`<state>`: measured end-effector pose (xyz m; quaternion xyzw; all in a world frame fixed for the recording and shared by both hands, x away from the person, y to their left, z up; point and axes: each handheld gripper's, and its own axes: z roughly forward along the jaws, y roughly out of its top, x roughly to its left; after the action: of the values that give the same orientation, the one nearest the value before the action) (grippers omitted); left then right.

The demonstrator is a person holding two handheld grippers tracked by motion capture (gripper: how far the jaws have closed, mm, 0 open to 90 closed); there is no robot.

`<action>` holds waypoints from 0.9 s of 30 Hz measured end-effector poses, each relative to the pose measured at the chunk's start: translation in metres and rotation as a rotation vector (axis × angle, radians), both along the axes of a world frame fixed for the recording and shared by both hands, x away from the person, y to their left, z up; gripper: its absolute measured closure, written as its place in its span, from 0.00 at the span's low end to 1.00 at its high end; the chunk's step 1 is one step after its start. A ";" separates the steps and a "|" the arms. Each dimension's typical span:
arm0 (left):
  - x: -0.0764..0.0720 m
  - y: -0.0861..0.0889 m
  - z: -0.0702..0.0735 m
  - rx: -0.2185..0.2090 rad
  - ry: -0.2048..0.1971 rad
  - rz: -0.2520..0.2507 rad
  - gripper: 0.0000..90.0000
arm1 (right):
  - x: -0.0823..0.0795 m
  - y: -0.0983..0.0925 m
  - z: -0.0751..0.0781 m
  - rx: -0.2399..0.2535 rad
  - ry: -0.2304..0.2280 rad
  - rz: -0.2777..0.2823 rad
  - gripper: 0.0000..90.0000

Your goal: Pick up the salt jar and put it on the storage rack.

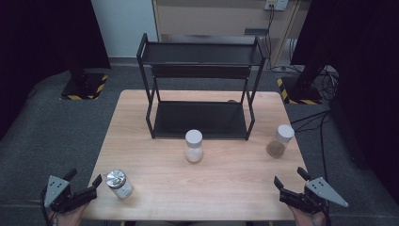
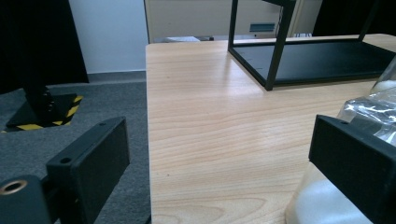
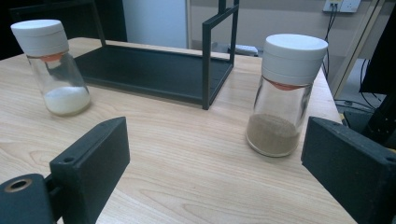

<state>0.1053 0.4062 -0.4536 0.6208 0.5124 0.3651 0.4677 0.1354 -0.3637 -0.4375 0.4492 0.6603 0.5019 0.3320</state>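
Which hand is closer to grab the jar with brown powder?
Right. The right gripper sits open just below the white-lidded glass jar of brown powder; the left gripper is across the table.

At the bottom edge of the high view, the hands holding the left gripper (image 1: pixel 84 184) and the right gripper (image 1: pixel 289 178) are cut off, and so is the near edge of the table (image 1: pixel 155 188).

In the left gripper view, the silver-lidded jar (image 2: pixel 369 112) at the right edge is blurred, cut by the frame and partly covered by the right-hand jaw; what it contains cannot be told. The black rack (image 2: pixel 317 58) is cut at the top, so its upper shelf is out of frame.

In the right gripper view, the rack's upper part is also cut off at the top.
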 end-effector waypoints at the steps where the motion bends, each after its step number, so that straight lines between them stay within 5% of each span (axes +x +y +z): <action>1: 0.000 0.000 0.000 0.000 0.000 0.000 0.04 | 0.000 0.000 0.000 0.000 0.000 0.000 0.09; 5: 0.000 0.004 0.000 -0.031 0.007 0.000 0.03 | 0.000 0.000 0.000 0.003 0.000 0.004 0.09; 27: 0.002 0.003 0.004 -0.023 0.012 -0.030 0.01 | 0.001 0.001 0.001 0.001 0.011 0.015 0.08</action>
<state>0.1071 0.4089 -0.4499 0.6250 0.5103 0.3483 0.4771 0.1367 -0.3629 -0.4367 0.4471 0.6653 0.5022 0.3244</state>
